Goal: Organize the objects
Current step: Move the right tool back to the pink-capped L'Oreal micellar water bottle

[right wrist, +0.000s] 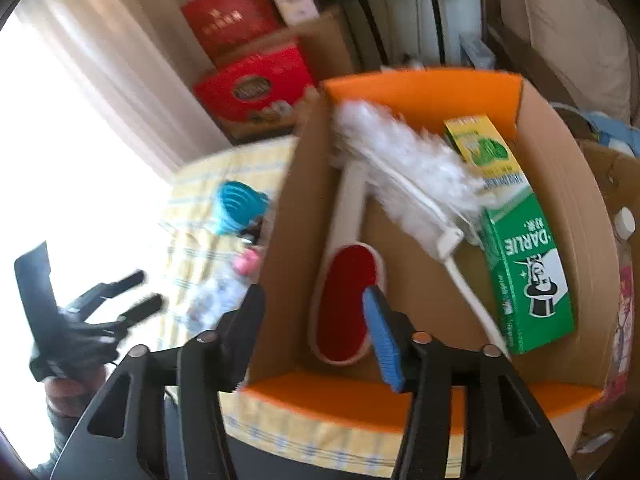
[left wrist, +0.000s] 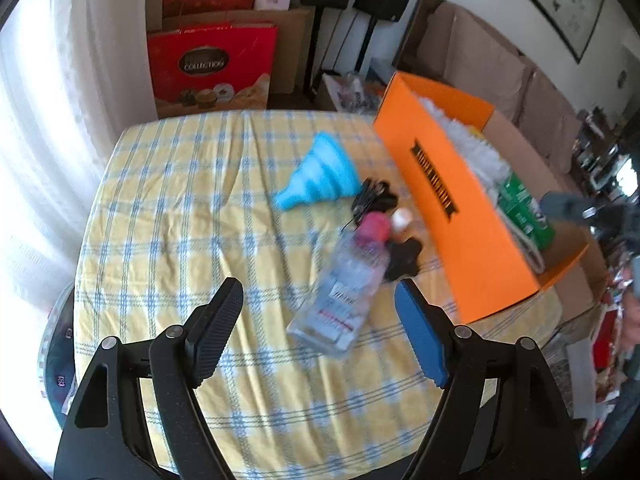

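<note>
**Bottle next for the box**

Bottle (left wrist: 347,276), clear plastic with pink cap, lies on its side on the checked bench (left wrist: 168,208), touching black clips and near the orange box (left wrist: 452,216). Left tool (left wrist: 318,316) hovers above it, jaws wide, empty. Right tool (right wrist: 314,328) hangs over the box, also spread, empty. Risk: round, slick body may roll or squirt from the pads, nudging its neighbours.

A home living room: curtained window (left wrist: 48,128), sofa (left wrist: 492,60), checked tablecloth (left wrist: 180,216), stacked red gift boxes (left wrist: 212,64).
</note>
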`<state>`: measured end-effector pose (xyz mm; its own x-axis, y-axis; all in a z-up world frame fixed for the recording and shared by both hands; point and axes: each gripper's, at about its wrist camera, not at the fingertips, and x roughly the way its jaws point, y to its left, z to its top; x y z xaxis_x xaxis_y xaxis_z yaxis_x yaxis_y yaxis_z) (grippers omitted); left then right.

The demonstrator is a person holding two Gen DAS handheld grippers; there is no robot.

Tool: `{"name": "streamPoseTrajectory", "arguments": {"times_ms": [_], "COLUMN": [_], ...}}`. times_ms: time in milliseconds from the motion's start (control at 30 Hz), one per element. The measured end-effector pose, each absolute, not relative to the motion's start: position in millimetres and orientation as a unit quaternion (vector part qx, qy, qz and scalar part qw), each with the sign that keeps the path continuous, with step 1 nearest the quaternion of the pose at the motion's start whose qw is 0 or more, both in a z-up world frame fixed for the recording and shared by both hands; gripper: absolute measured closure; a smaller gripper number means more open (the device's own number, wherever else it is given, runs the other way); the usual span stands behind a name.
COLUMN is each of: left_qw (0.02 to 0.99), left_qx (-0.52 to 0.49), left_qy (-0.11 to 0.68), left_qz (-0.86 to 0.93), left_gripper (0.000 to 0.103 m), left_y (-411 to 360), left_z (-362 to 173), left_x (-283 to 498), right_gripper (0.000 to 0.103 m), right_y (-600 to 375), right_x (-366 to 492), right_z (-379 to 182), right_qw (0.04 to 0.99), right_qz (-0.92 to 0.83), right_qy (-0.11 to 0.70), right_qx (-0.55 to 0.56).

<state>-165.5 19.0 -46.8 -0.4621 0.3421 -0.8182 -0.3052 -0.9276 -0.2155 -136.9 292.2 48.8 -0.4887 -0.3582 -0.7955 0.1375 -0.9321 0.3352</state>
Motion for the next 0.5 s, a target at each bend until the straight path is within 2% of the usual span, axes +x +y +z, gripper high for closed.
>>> {"name": "streamPoseTrajectory", "arguments": {"times_ms": [500], "left_qw": [0.202], "left_qx": [-0.485], "left_qy": [0.037], "left_qz": [0.850], "left_gripper": [0.027], "left_y": [46.2], "left_z": [-84.3], "left_x": [-165.8], "right_gripper": [0.043], "right_y": [220.0], "right_x": [-144.1], "right_z": [43.3], "right_qw": [0.174], "right_qz": [-0.865], "right_qy": [-0.108], "right_qx": [0.458]}}
